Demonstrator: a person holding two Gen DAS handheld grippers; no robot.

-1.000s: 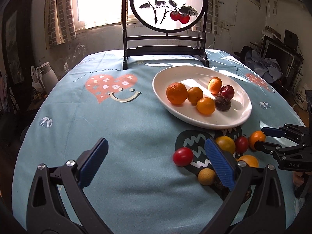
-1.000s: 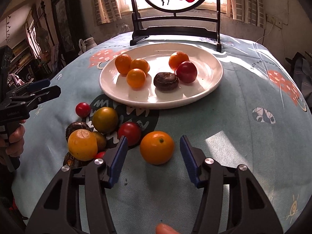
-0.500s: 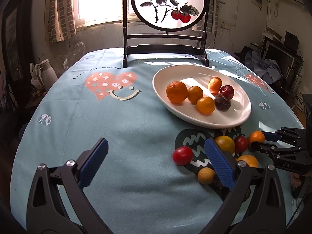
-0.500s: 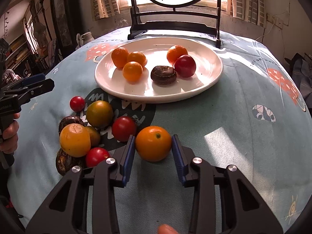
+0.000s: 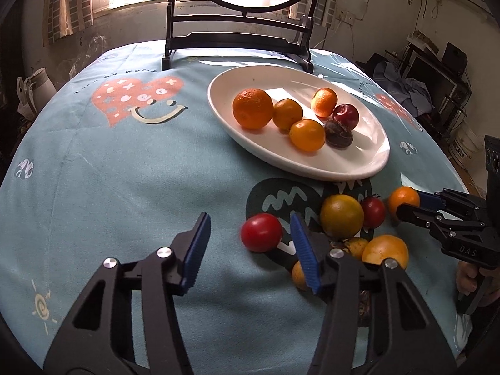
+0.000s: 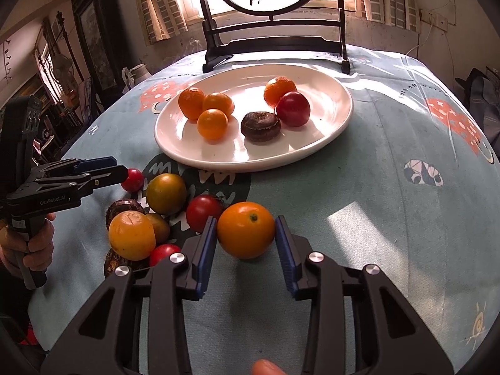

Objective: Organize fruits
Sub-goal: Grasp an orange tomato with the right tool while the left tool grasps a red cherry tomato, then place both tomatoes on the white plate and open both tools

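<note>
A white oval plate (image 5: 368, 162) (image 6: 331, 125) holds several oranges, a red fruit and a dark brown fruit. Loose fruit lies in a cluster in front of it on the blue tablecloth. My right gripper (image 6: 246, 243) is shut on an orange (image 6: 246, 233) (image 5: 403, 198) at the cluster's right end; both blue pads touch its sides. My left gripper (image 5: 250, 247) is open, low over the cloth, with a small red tomato (image 5: 262, 232) (image 6: 132, 179) just ahead between its fingers. The left gripper also shows in the right wrist view (image 6: 120, 168).
A yellow-green fruit (image 5: 341, 216), a red tomato (image 5: 373, 212) and a large yellow-orange fruit (image 5: 386, 250) crowd the cluster. A dark wooden stand (image 5: 237, 40) with a round painted screen stands behind the plate. The round table's edge drops away on all sides.
My right gripper moved forward and closed its pads onto the orange. My left gripper moved forward and right, bringing the small red tomato between its open fingers.
</note>
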